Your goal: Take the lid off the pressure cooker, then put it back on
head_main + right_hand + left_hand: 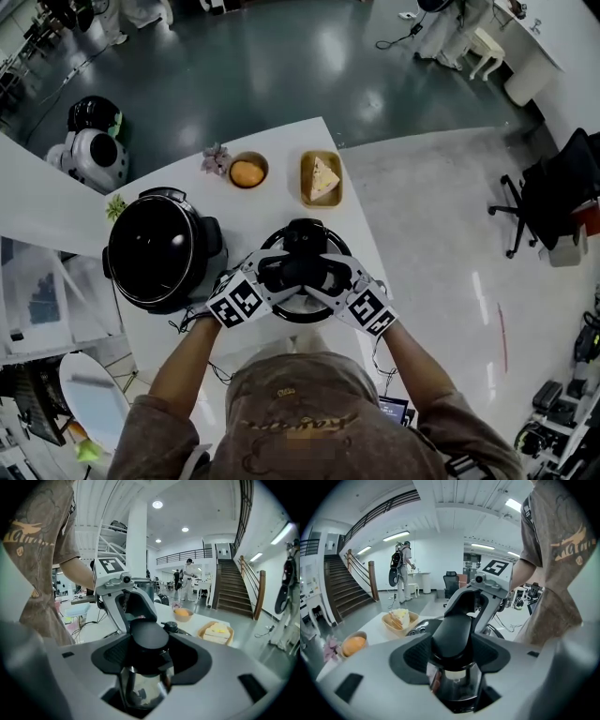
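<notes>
Left gripper (pixel 278 281), right gripper (pixel 325 281) both clamped on handle (pixel 302 267) of lid (pixel 300 307); pressure cooker (pixel 340 251) at my 12 o'clock. I fear uneven lift: handle slips, lid drops toward black cooker (pixel 155 248) at 9 o'clock.

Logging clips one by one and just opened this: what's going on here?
A person holds a claw in each hand. The left claw and right claw are both shut on the black handle of the pressure cooker lid, from opposite sides, on a table. Whether the lid is lifted off cannot be told. A second black cooker stands at the left.
</notes>
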Tool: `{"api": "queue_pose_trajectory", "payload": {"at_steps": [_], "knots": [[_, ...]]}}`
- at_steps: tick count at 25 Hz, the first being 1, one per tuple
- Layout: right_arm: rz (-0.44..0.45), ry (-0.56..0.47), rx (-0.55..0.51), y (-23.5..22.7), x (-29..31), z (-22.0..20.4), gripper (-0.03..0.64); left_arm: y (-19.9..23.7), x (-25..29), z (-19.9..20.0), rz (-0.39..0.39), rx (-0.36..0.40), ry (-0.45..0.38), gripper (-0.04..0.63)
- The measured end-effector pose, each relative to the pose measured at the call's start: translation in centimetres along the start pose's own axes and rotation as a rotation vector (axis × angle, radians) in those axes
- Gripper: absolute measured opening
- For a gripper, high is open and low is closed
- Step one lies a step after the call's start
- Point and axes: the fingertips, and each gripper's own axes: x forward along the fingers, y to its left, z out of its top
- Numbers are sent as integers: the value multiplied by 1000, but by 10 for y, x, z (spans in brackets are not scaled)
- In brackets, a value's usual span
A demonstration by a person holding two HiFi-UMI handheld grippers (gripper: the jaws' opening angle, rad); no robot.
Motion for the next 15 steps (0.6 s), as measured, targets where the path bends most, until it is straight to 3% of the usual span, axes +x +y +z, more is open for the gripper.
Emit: {"api": "queue_pose_trajectory", "payload": {"at_steps": [8,15], "knots": [[-13,30,-9,-6,11,-17,257,5,10,-14,8,6,10,267],[-22,51,1,-5,15,-27,258,3,17,-20,26,67,41,267]]}}
